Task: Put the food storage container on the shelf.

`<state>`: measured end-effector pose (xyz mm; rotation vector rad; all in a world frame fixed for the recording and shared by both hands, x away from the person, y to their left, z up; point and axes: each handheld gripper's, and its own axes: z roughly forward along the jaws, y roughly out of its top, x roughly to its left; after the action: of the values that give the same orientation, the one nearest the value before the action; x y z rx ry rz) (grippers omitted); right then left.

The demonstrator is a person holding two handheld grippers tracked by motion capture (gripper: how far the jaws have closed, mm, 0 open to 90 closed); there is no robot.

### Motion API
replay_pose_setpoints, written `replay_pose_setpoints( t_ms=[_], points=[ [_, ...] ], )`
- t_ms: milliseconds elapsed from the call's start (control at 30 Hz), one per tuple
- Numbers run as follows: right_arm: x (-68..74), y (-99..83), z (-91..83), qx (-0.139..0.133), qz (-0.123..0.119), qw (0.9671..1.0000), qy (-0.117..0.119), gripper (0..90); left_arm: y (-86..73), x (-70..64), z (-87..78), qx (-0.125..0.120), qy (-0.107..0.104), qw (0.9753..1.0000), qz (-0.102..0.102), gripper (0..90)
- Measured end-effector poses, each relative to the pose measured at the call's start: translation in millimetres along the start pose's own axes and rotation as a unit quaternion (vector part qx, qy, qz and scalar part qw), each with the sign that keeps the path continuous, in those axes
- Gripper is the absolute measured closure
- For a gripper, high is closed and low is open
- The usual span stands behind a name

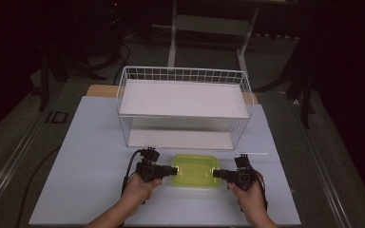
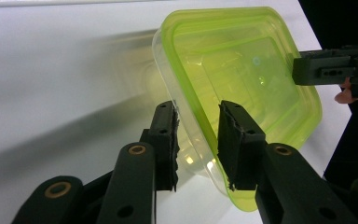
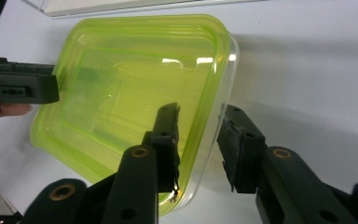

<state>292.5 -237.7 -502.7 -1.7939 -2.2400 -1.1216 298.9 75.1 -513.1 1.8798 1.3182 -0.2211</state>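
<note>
A clear box with a yellow-green lid [image 1: 196, 170] lies flat on the white table, just in front of the wire rack. My left gripper [image 1: 173, 171] is at its left end and my right gripper [image 1: 217, 174] at its right end. In the left gripper view the box's [image 2: 242, 70] rim runs between the jaws of the left gripper [image 2: 198, 140], which stand apart around it. In the right gripper view the lid's [image 3: 130, 79] rim likewise lies inside the gap of the right gripper [image 3: 198, 140], also open. Each view shows the other gripper at the far end.
A white wire rack [image 1: 185, 73] with an upper white shelf and a lower one stands behind the box, its front open toward me. The white table board [image 1: 90, 156] spreads to both sides. Dark floor and stands surround the table.
</note>
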Motion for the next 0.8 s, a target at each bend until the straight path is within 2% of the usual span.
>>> replay_pose_setpoints(
  t_ms=[100, 167, 367, 533, 667, 800],
  points=[
    [-2.7, -0.5, -2.2, -0.001, 0.008, 0.9999, 0.006, 73.1, -0.1, -2.8, -0.3, 0.000, 0.006, 1.0000, 0.001, 70.9],
    [-1.7, -1.8, -3.1, -0.002, 0.005, 1.0000, 0.004, 73.3, -0.2, -5.9, -0.3, 0.000, 0.016, 0.9999, 0.003, 71.4],
    [0.7, -3.6, -4.4, -0.005, 0.003, 1.0000, -0.001, 73.7, -1.7, -10.5, -0.1, -0.003, 0.030, 0.9996, 0.003, 72.3],
    [2.0, -4.6, -5.7, -0.005, 0.006, 1.0000, -0.001, 74.7, -2.5, -12.3, -0.1, 0.000, 0.030, 0.9995, -0.006, 73.8],
    [4.2, -7.2, -6.0, -0.016, 0.002, 0.9998, -0.008, 74.7, -3.9, -14.1, -0.3, -0.004, 0.036, 0.9993, -0.001, 73.9],
    [5.2, -8.2, -6.2, -0.020, 0.003, 0.9997, -0.011, 75.1, -5.9, -15.0, -0.8, -0.010, 0.036, 0.9992, -0.009, 74.3]
  ],
)
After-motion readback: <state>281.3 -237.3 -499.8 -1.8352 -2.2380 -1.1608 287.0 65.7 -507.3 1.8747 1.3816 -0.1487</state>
